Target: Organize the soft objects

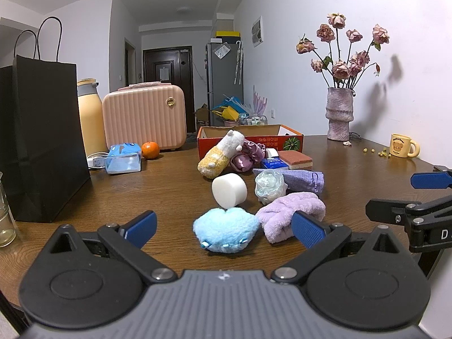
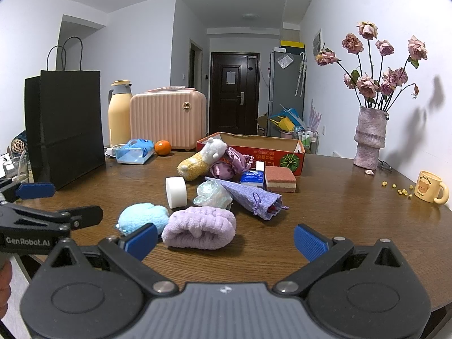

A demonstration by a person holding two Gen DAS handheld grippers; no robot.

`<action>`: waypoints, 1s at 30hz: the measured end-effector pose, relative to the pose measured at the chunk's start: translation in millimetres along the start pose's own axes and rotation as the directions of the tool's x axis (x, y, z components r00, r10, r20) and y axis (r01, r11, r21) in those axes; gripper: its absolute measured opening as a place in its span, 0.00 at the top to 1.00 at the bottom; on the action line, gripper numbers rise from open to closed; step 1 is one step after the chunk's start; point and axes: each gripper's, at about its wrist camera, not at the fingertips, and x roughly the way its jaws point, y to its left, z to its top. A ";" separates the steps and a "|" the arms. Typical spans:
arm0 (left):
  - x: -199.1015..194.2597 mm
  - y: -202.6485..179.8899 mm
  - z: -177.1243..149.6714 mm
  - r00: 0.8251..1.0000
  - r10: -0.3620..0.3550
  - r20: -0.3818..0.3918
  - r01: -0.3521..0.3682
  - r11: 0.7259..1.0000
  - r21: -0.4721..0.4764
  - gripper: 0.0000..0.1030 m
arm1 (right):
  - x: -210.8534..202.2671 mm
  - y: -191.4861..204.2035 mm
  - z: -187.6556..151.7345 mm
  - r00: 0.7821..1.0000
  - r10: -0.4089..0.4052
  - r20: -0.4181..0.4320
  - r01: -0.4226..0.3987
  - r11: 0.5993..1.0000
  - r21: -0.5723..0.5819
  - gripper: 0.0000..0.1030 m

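Between the wide-spread left gripper (image 1: 224, 230) fingers lies the blue plush (image 1: 226, 233), ungrasped.

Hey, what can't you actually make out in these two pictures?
- Floor of the red cardboard box: hidden by its own walls, both views.
- Contents of the black paper bag: opaque sides.
- Lettering on the bear mug: too small.
- Lavender pouch contents: only a red bit shows, right wrist view.

Right gripper (image 2: 224, 240) hovers wide open, lilac towel roll (image 2: 199, 230) lying between its jaws, blue plush (image 2: 142, 218) beside the left pad.
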 end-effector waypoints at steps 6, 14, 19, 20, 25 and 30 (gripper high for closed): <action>1.5 -1.3 2.0 1.000 -0.007 0.001 0.007 1.000 0.001 0.00 | 2.8 -1.3 -0.2 1.000 -0.006 -0.008 0.006 1.000 -0.007 0.00; 19.4 -0.8 5.4 0.999 -0.001 -0.034 0.001 1.000 0.017 0.00 | 19.0 -6.2 -2.2 1.000 -0.006 -0.031 0.006 1.000 0.005 0.00; 38.6 2.5 5.5 0.998 0.009 -0.070 -0.009 1.000 0.002 0.00 | 36.2 -10.7 -4.2 0.999 -0.001 -0.055 0.001 1.000 0.013 0.00; 42.4 3.5 5.3 0.997 0.011 -0.077 -0.011 1.000 0.001 0.00 | 39.6 -11.5 -4.7 0.998 0.000 -0.057 0.001 1.000 0.014 0.00; 61.7 8.4 5.2 0.993 0.022 -0.113 -0.023 1.000 -0.004 0.00 | 56.0 -15.2 -5.1 0.998 -0.007 -0.069 0.009 1.000 0.023 0.00; 80.7 11.1 4.5 0.990 0.028 -0.141 -0.029 1.000 -0.002 0.00 | 70.9 -23.2 -5.8 0.996 -0.026 -0.083 0.030 0.999 0.042 0.00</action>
